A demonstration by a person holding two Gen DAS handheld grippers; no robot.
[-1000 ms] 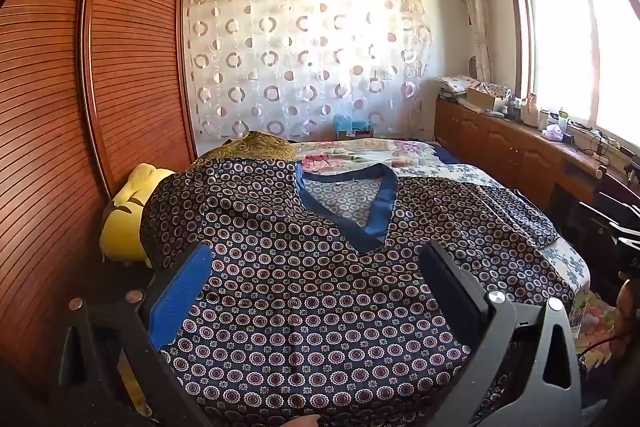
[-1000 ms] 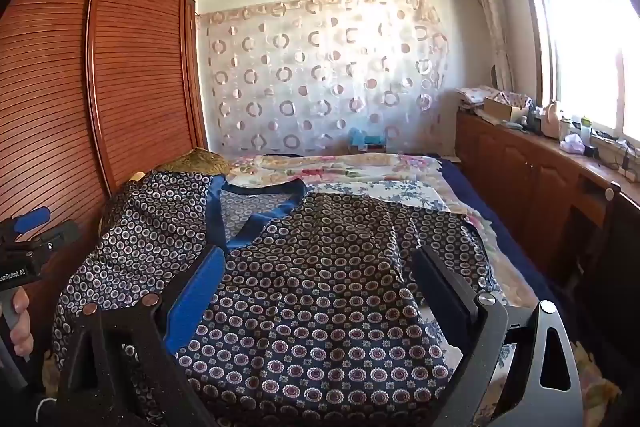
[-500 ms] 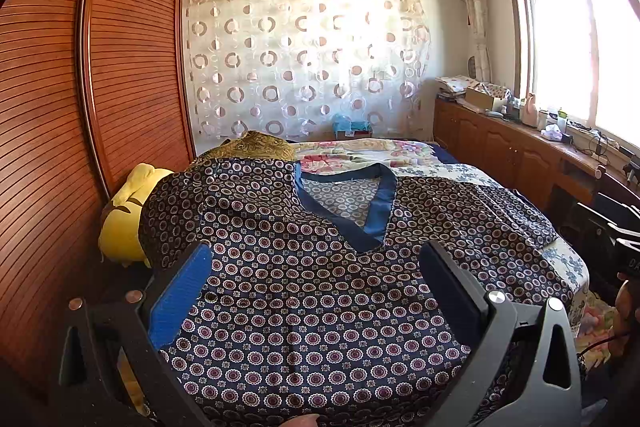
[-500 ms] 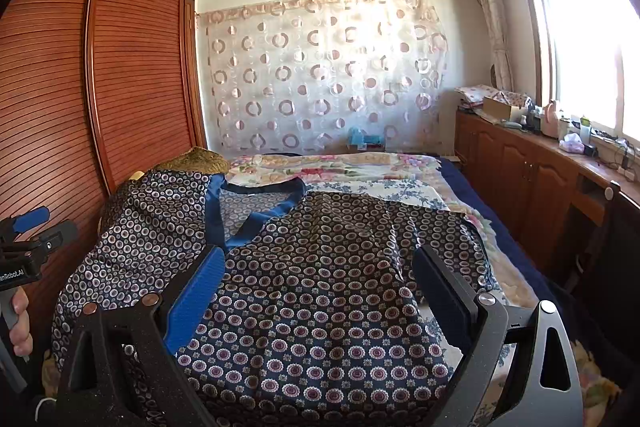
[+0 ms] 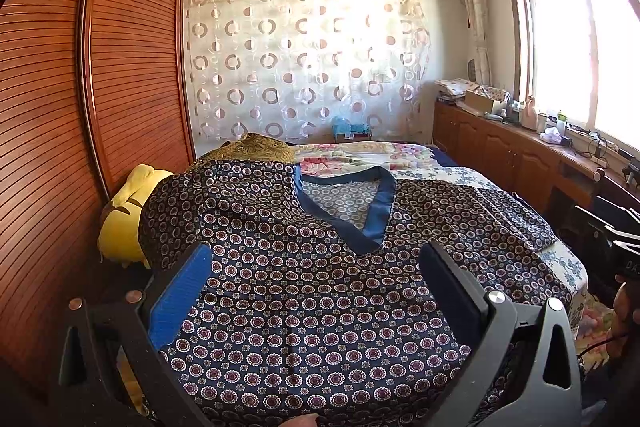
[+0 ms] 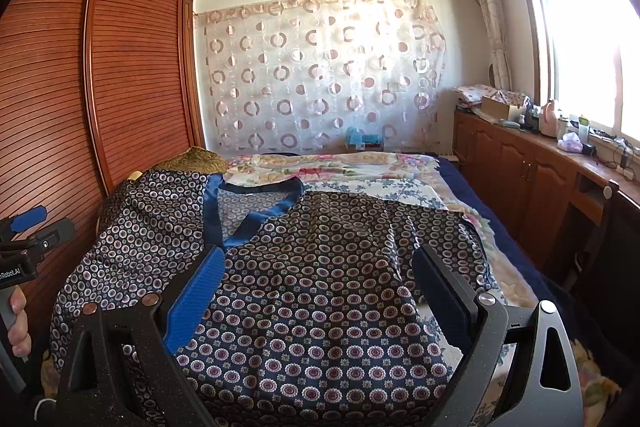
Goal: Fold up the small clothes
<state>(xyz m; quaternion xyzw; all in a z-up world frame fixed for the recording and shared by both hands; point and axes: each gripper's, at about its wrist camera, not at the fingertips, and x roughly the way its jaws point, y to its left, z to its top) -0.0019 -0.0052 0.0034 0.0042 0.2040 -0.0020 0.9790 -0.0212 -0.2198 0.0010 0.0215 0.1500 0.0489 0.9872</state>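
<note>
A dark navy top (image 5: 312, 291) with a circle print and a blue V-neck band (image 5: 380, 211) lies spread flat, front up, on the bed. It also shows in the right wrist view (image 6: 320, 287), neck to the far left. My left gripper (image 5: 316, 263) is open and empty, held above the lower part of the top. My right gripper (image 6: 316, 267) is open and empty above the top's near right part. The left gripper also shows at the left edge of the right wrist view (image 6: 28, 235), held in a hand.
The bed has a floral sheet (image 5: 360, 155) beyond the top. A yellow plush toy (image 5: 124, 211) lies at the bed's left edge beside a slatted wooden wardrobe (image 5: 80, 107). A low wooden cabinet (image 6: 528, 167) with clutter runs under the window on the right.
</note>
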